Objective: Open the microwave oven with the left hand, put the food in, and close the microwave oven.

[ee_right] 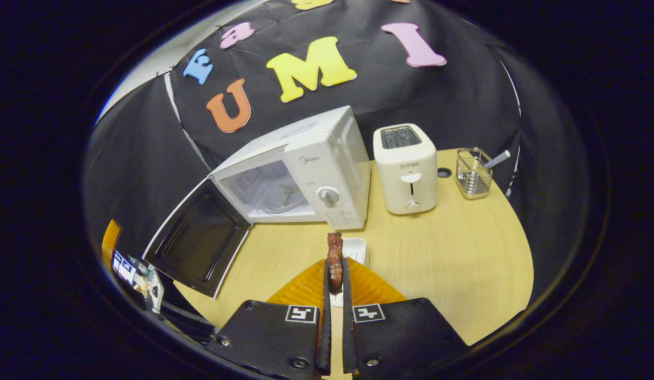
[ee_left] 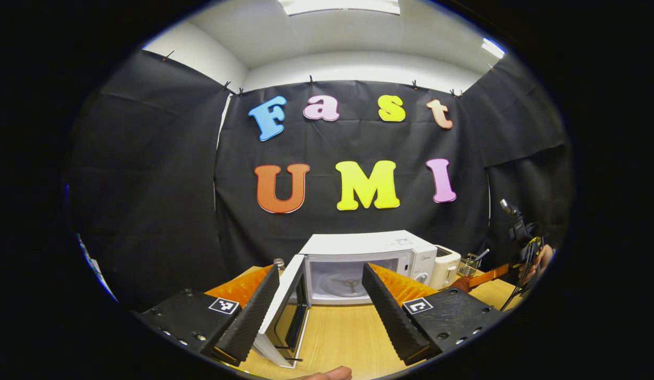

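- The wooden tabletop [ee_right: 453,248] is carrying everything in the booth.
- The white microwave oven [ee_left: 369,264] is sitting toward the back of the tabletop, its cavity showing a glass turntable inside.
- The microwave door [ee_right: 198,243] is standing swung fully open to the oven's left side; in the left gripper view its edge is lying just beside the left finger.
- A white toaster [ee_right: 406,169] is standing just to the right of the oven, upright, close to it but apart.
- A small wire basket [ee_right: 473,174] is sitting farther right, with a utensil handle leaning out of it.
- The left tool [ee_left: 320,303] is hanging with its fingers spread wide and gripping nothing, facing the open oven.
- The right tool [ee_right: 334,287] is pinching narrowly on the food [ee_right: 335,261], a brown piece that is sticking up beyond the fingertips, in front of the oven's control panel and outside the cavity.
- A small white dish [ee_right: 354,248] is lying on the tabletop just behind the held food.
- In the left gripper view, the other tool, with the hand holding it, is showing far off to the right.
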The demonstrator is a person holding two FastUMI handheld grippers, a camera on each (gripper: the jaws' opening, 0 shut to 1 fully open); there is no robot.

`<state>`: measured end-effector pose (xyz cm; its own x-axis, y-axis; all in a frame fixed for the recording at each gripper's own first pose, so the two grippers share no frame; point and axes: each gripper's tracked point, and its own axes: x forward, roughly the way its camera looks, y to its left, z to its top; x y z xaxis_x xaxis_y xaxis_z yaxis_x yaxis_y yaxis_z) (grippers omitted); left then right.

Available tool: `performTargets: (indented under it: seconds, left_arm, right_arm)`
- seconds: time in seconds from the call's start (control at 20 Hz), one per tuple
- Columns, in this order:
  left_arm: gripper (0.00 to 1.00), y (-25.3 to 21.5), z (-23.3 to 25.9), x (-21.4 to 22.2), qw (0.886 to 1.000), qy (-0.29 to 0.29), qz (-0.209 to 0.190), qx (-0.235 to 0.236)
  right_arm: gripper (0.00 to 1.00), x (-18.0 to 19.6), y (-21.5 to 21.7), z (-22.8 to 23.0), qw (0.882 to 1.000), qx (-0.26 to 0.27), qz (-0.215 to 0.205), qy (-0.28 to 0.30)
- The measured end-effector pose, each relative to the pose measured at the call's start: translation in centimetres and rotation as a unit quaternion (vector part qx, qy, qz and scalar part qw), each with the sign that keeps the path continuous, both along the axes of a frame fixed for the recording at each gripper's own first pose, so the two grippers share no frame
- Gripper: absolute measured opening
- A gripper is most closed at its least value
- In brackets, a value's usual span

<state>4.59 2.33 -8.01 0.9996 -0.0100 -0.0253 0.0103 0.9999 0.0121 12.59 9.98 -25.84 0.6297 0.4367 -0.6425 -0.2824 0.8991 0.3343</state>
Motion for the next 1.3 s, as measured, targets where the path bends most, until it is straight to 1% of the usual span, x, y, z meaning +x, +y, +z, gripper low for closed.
performTargets:
  seconds: [0.15, 0.3, 0.5, 0.6, 0.7, 0.8, 0.9, 1.1, 1.2, 1.3]
  left_arm:
    - [0.97, 0.6, -0.6, -0.6, 1.000, 0.006, 0.001, 0.009]
    - [0.97, 1.0, -0.7, -1.0, 1.000, 0.004, -0.003, 0.001]
    - [0.97, 3.7, -1.0, -2.8, 1.000, 0.001, 0.007, -0.008]
    - [0.97, 4.9, -1.2, -3.1, 1.000, 0.001, 0.015, -0.011]
    - [0.97, 6.2, -1.3, -3.4, 1.000, 0.002, 0.023, -0.016]
    - [0.97, 7.2, -1.5, -4.0, 0.999, 0.003, 0.028, -0.020]
    - [0.97, 8.1, -1.3, -4.3, 0.999, -0.005, 0.033, -0.020]
    - [0.97, 9.3, -1.9, -4.5, 0.999, -0.005, 0.035, -0.023]
    - [0.97, 9.9, -1.6, -4.6, 0.999, -0.013, 0.037, -0.009]
    - [0.97, 10.0, -1.9, -4.6, 0.999, -0.015, 0.036, -0.008]
  right_arm:
    - [0.12, -0.8, 2.8, 2.1, 0.997, -0.037, 0.007, -0.068]
    - [0.12, -1.6, 6.3, 4.1, 0.989, -0.065, 0.028, -0.130]
    - [0.11, -2.7, 11.6, 5.9, 0.977, -0.067, 0.045, -0.197]
    - [0.11, -3.1, 14.3, 6.2, 0.972, -0.062, 0.049, -0.220]
    - [0.12, -3.1, 17.2, 5.6, 0.971, -0.053, 0.060, -0.224]
    - [0.12, -2.9, 19.9, 4.9, 0.973, -0.039, 0.072, -0.218]
    - [0.12, -2.0, 22.0, 4.0, 0.976, -0.024, 0.068, -0.207]
    - [0.12, 1.1, 25.7, 1.8, 0.984, 0.022, 0.041, -0.170]
    - [0.12, 2.7, 27.0, 1.1, 0.986, 0.050, 0.018, -0.158]
    - [0.12, 4.7, 28.1, 0.6, 0.985, 0.082, -0.008, -0.149]
